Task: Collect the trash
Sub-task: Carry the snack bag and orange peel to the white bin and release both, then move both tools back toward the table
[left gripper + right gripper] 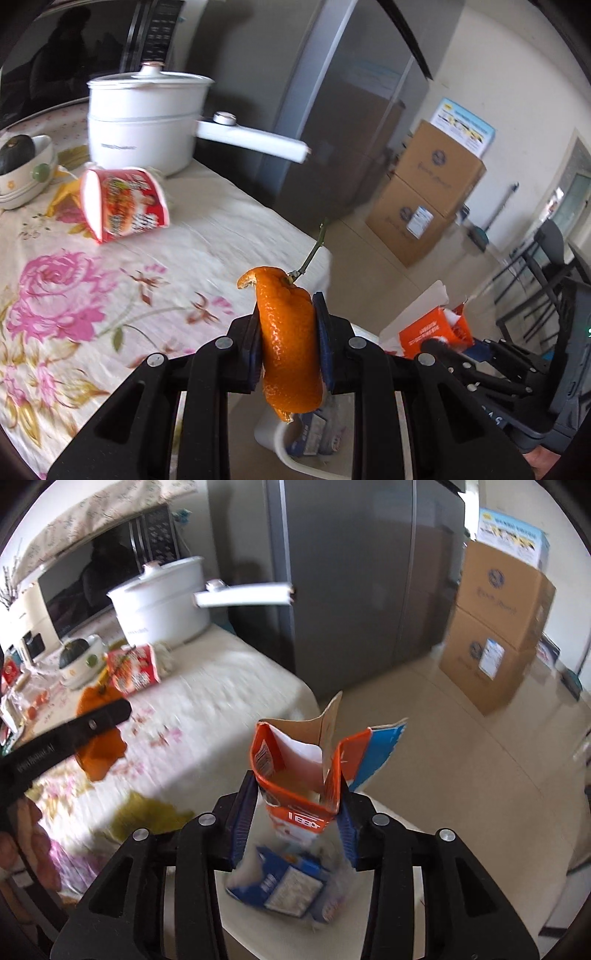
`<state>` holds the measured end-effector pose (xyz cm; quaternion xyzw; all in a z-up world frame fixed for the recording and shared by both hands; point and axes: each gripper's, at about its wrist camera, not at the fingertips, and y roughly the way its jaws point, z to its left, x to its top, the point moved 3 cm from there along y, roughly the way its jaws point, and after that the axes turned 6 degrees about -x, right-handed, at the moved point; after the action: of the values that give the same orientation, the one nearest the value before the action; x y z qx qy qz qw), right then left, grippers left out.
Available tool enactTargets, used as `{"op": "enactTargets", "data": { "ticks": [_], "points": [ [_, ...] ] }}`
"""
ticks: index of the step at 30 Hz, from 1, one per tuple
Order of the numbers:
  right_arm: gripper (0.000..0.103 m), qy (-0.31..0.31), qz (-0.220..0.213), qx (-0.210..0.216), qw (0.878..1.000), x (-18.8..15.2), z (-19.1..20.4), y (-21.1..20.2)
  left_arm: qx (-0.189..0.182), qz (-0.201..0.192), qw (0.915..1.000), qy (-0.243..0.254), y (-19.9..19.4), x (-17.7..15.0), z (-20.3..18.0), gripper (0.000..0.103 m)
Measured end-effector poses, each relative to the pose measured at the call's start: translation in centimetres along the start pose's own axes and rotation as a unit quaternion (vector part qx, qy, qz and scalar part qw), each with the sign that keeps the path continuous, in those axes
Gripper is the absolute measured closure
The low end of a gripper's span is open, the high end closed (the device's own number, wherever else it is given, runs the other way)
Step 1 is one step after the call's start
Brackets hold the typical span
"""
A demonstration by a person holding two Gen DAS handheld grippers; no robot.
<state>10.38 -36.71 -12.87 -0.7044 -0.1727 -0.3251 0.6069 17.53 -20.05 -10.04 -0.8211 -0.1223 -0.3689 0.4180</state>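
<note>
Red noodle cup (123,203) lying tipped on the floral tablecloth (92,295) beside the white pot (144,114), left gripper (287,343) clamped on an orange peel (290,343) past the tablecloth's edge, right gripper (297,819) pinching a torn orange carton (299,771) above the white bin (295,915) below that edge.

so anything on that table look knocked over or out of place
Yes: the red instant noodle cup lies tipped on its side on the floral tablecloth, in front of the white pot, open mouth facing sideways.
</note>
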Motion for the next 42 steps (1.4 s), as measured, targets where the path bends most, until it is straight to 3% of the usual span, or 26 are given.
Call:
{"op": "enactTargets", "data": {
  "ticks": [4, 8, 11, 20, 26, 29, 32, 34, 36, 42],
  "points": [
    [0.056, 0.013, 0.005, -0.002, 1.000, -0.9, -1.4, -0.5, -0.012, 0.012, 0.9997, 0.017, 0.8, -0.8, -1.9, 0.079],
    [0.037, 0.026, -0.007, -0.016, 1.000, -1.1, -2.7, -1.2, -0.022, 0.021, 0.9991, 0.031, 1.5, -1.3, -3.7, 0.079],
    [0.035, 0.035, -0.014, -0.026, 0.999, -1.1, -3.8, -1.5, -0.027, 0.025, 0.9987, 0.035, 1.9, -1.6, -4.6, 0.079],
    [0.008, 0.074, -0.050, -0.105, 0.991, -0.8, -7.1, -2.5, -0.048, 0.058, 0.9966, 0.035, 3.8, -2.9, -6.3, 0.079],
    [0.007, 0.103, -0.044, -0.139, 0.984, -0.8, -9.1, -2.2, -0.060, 0.095, 0.9927, 0.044, 5.4, -5.0, -7.5, 0.078],
    [0.007, 0.102, -0.045, -0.149, 0.982, -1.0, -9.2, -2.2, -0.079, 0.122, 0.9886, 0.042, 6.3, -6.1, -7.9, 0.074],
    [0.007, 0.100, -0.044, -0.154, 0.982, -0.9, -9.1, -2.0, -0.074, 0.137, 0.9862, 0.056, 6.9, -6.9, -8.5, 0.068],
    [0.007, 0.101, -0.043, -0.153, 0.982, -0.8, -9.1, -1.9, -0.075, 0.136, 0.9859, 0.062, 6.8, -7.1, -8.7, 0.054],
    [0.007, 0.101, -0.045, -0.154, 0.982, -0.6, -8.9, -1.9, -0.071, 0.127, 0.9871, 0.066, 6.5, -7.0, -8.8, 0.049],
    [0.007, 0.088, -0.049, -0.156, 0.983, -0.2, -7.9, -1.9, -0.038, 0.096, 0.9926, 0.064, 5.6, -5.8, -7.8, 0.045]
  ]
}}
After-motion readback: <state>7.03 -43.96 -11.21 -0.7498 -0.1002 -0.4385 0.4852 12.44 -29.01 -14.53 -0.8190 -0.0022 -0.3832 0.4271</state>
